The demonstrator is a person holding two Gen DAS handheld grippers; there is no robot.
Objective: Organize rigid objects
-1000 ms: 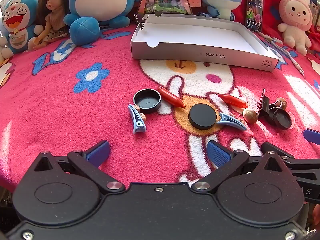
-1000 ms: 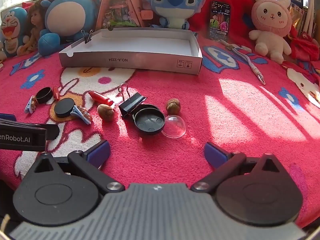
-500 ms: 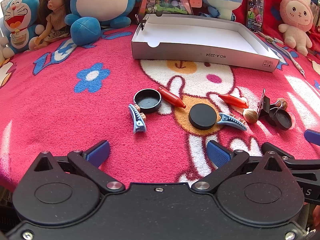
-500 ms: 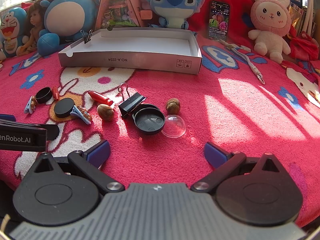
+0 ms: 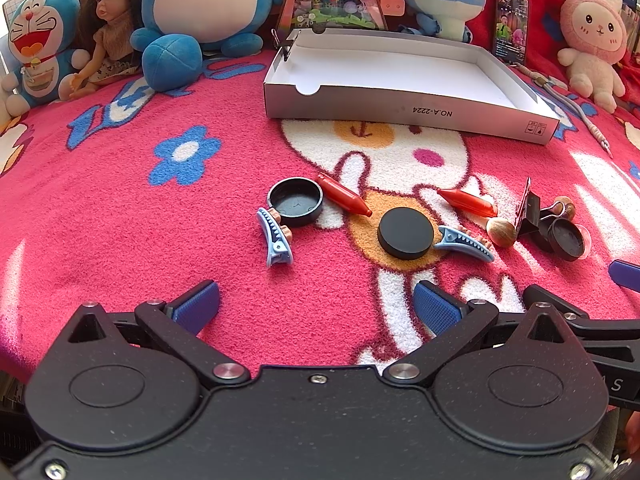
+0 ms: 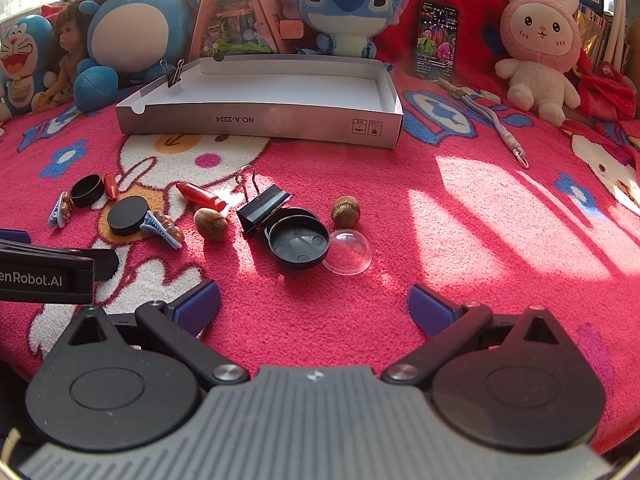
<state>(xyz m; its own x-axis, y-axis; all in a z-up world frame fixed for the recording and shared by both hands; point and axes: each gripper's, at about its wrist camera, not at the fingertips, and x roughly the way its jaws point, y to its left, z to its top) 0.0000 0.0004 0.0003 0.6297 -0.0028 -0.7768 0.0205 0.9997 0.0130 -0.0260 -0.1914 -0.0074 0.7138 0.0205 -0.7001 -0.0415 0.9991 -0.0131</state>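
- On the fuzzy pink blanket, mid-frame in both views, the rigid bits sit scattered; the white cardboard box at upper centre holds nothing yet apart from a binder clip on its rim.
- Left tool and right tool are both spread wide, hovering low, gripping nothing.
- Risk, I'd guess: the clear dome touches the black lid, which leans on the binder clip, so grabbing one probably nudges the others.
- Round nuts could roll; the black puck touches a blue hair clip.
- Plush pile looks soft, so low pinches may snag fibres.
- Room: plush toys and a doll line the top of frame, with sun patches at right.
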